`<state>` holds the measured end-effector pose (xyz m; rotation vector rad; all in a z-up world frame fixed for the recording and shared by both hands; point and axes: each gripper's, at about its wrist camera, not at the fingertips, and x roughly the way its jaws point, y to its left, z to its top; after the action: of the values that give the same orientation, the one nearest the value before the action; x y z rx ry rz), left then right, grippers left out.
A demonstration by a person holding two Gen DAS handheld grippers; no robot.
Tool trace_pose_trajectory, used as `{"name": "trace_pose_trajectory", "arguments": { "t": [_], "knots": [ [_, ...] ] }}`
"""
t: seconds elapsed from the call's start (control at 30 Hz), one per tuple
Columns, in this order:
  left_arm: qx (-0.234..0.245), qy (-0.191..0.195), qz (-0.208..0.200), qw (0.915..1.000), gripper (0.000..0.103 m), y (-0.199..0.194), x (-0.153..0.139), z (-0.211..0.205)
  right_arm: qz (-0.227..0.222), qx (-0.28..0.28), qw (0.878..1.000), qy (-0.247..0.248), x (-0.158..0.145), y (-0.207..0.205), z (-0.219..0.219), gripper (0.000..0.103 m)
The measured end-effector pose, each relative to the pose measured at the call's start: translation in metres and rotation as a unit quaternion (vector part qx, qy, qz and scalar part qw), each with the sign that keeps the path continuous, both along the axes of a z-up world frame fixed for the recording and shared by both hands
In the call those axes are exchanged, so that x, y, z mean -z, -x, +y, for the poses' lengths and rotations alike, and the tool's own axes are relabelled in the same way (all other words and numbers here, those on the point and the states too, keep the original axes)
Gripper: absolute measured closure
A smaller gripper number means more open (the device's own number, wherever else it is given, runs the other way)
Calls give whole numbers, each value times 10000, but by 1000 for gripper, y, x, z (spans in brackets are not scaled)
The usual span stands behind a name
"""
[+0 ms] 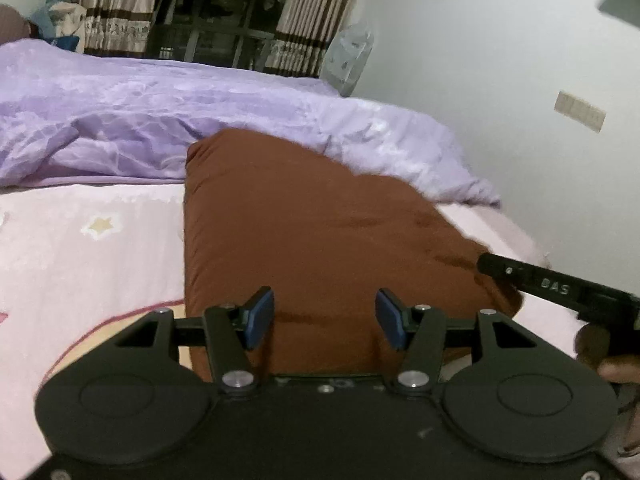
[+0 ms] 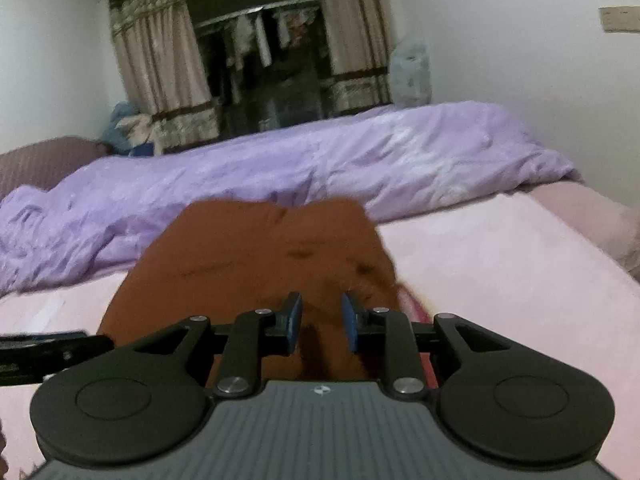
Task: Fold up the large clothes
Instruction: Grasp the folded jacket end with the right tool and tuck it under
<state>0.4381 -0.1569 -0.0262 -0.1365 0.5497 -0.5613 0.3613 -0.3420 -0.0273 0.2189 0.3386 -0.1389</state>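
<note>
The garment [image 1: 312, 232], a brown cloth already lying in a compact, roughly rectangular shape, rests on the pink sheet [image 1: 80, 264] of the bed, its far end against the purple duvet [image 1: 160, 120]. The left gripper [image 1: 325, 318] hovers over the near edge of the garment with its jaws wide apart and nothing between them. The right gripper [image 2: 320, 328] sits over the near right part of the garment with its jaws apart by a narrower gap; whether the blue pads touch the cloth cannot be told from the right wrist view. In the left wrist view the right gripper shows at the right edge, just beside the garment's near right corner. Judged from its soft creases and rounded edges, the garment is light, limp and thick enough to hold a loose fold, but it will sag and slide open if lifted at one point only. It is not fragile. The recommended hold is at the two near corners, one per gripper, with each pair of jaws closing over all layers of the edge. Some layers may slip free if the bite is shallow. The sheet below is also soft and may be pinched by mistake.
</note>
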Motion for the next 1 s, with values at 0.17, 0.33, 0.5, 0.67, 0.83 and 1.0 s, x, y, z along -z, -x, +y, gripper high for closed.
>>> {"name": "trace_pose_trajectory", "arguments": {
  "t": [0.17, 0.33, 0.5, 0.67, 0.83, 1.0],
  "knots": [
    [122, -139, 66, 9998, 47, 6, 14, -6, 16, 219, 9998, 44, 8, 0, -7, 74],
    [105, -311, 164, 9993, 46, -2, 40, -12, 304, 257, 9992, -20, 31, -11, -17, 74],
    [199, -292, 240, 9991, 46, -7, 37, -8, 394, 342, 9986, -40, 39, -11, -26, 51],
    [214, -180, 57, 9996, 27, -7, 15, 13, 223, -18, 9981, -567, 29, -3, -46, 46],
    [-133, 401, 167, 9990, 17, -38, -2, 62, -135, -455, 9901, -1320, 9, -8, -81, 29],
    [-365, 1189, 1215, 9848, 17, -84, 20, 103, 26, -885, 9678, -2354, 17, -43, -121, 24]
  ]
}}
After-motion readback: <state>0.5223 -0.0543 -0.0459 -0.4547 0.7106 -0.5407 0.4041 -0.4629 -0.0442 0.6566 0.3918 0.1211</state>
